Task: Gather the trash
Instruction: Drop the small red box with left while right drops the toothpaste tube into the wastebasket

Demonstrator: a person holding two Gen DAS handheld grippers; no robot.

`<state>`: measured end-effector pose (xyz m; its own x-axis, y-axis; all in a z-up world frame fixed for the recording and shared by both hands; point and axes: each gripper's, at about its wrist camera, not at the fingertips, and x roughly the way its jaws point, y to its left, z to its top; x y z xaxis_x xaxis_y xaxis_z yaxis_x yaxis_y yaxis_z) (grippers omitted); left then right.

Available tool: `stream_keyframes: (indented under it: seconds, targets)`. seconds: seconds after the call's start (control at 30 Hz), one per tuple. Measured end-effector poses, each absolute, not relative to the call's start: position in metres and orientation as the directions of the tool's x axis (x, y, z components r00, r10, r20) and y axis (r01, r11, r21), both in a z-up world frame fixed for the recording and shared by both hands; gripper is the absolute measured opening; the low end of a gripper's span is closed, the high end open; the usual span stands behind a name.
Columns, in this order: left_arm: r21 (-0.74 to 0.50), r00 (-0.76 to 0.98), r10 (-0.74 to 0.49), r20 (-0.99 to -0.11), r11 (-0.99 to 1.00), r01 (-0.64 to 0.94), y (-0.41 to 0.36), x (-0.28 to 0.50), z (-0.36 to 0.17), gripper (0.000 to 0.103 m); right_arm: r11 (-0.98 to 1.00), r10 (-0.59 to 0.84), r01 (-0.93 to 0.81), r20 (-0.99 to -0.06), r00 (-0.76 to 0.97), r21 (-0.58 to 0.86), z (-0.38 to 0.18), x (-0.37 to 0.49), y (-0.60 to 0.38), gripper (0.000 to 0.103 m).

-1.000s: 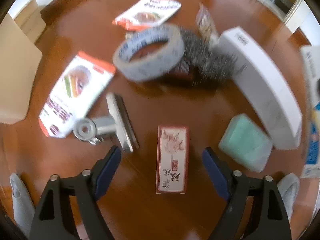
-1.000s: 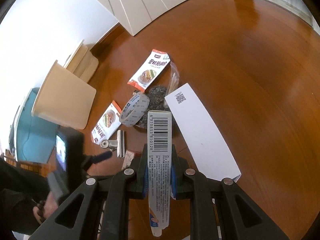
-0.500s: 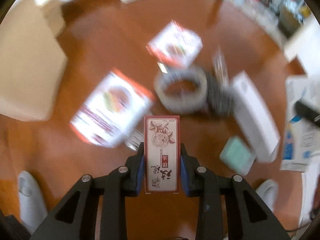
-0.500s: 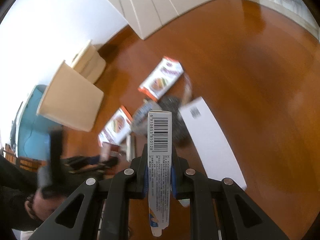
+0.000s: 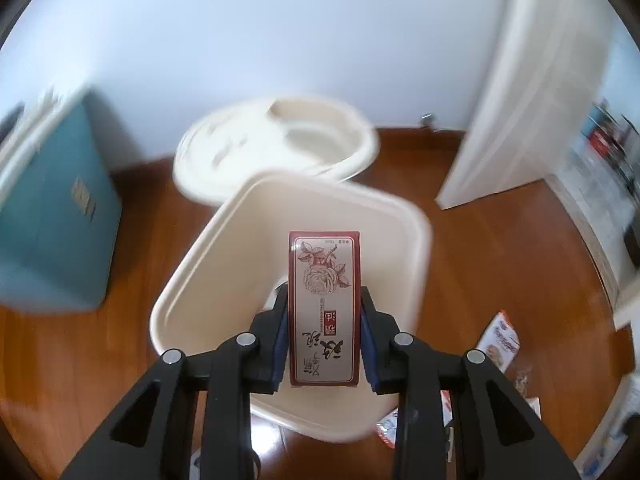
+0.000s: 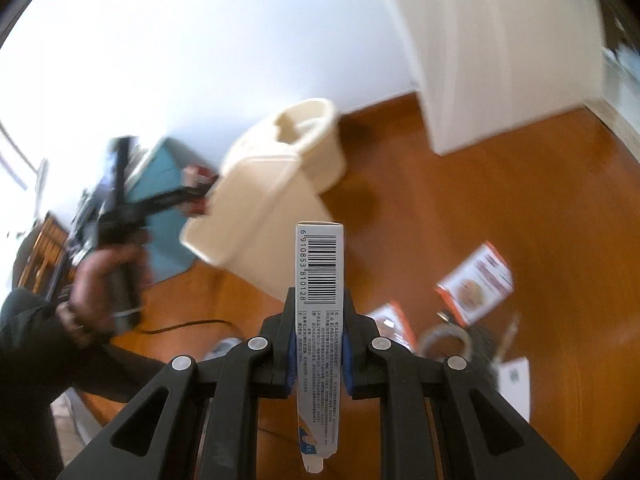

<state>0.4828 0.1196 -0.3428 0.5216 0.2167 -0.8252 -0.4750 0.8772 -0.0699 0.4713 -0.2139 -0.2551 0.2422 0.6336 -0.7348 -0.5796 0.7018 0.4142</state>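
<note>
A second ago the left tool [image 5: 324,336] hung open over the red box [image 5: 323,308] lying on the floor; now its pads clamp that box above the open cream bin [image 5: 224,248], whose lid [image 5: 276,148] lies at twelve o'clock. The right tool [image 6: 319,344] stays closed on the barcoded tube [image 6: 319,276], the bin now at ten o'clock, snack packets [image 6: 476,284] at three o'clock.

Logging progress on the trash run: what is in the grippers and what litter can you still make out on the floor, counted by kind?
Held red-and-white box in left gripper: 1
Held tube in right gripper: 1
Orange-and-white snack packets: 2
Tape roll: 1
White box: 1
Total: 6, other bits too blurred to count.
</note>
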Motion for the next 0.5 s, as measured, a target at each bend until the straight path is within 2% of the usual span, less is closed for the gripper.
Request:
stream_keyframes:
  seconds: [0.07,0.1,0.17,0.2,0.3,0.5]
  targets:
    - [-0.107,0.482,0.168,-0.860,0.863,-0.493,0.139,0.484,-0.360,0.032,0.695,0.618,-0.604,-0.754,0.224,0.390,-0.241,0.471,-0.186,0.019]
    - [-0.123,0.474,0.148,-0.868,0.861,-0.493,0.145,0.482,-0.358,0.039,0.688,0.613,-0.617,-0.760,0.214,0.381,-0.234,0.471,-0.172,0.019]
    - [-0.189,0.502,0.099,-0.859,0.851,-0.490,0.155,0.472,-0.359,0.090,0.676,0.601,-0.643,-0.773,0.201,0.359,-0.223,0.472,-0.147,0.019]
    - [-0.227,0.533,0.094,-0.841,0.833,-0.505,0.161,0.463,-0.353,0.094,0.678,0.591,-0.650,-0.780,0.205,0.342,-0.218,0.475,-0.133,0.019]
    - [-0.276,0.563,0.120,-0.817,0.777,-0.566,0.183,0.437,-0.332,0.094,0.684,0.592,-0.642,-0.778,0.210,0.347,-0.206,0.489,-0.099,0.019]
    - [-0.267,0.544,0.221,-0.809,0.687,-0.676,0.196,0.382,-0.314,0.094,0.663,0.610,-0.663,-0.763,0.211,0.347,-0.203,0.519,0.006,0.020]
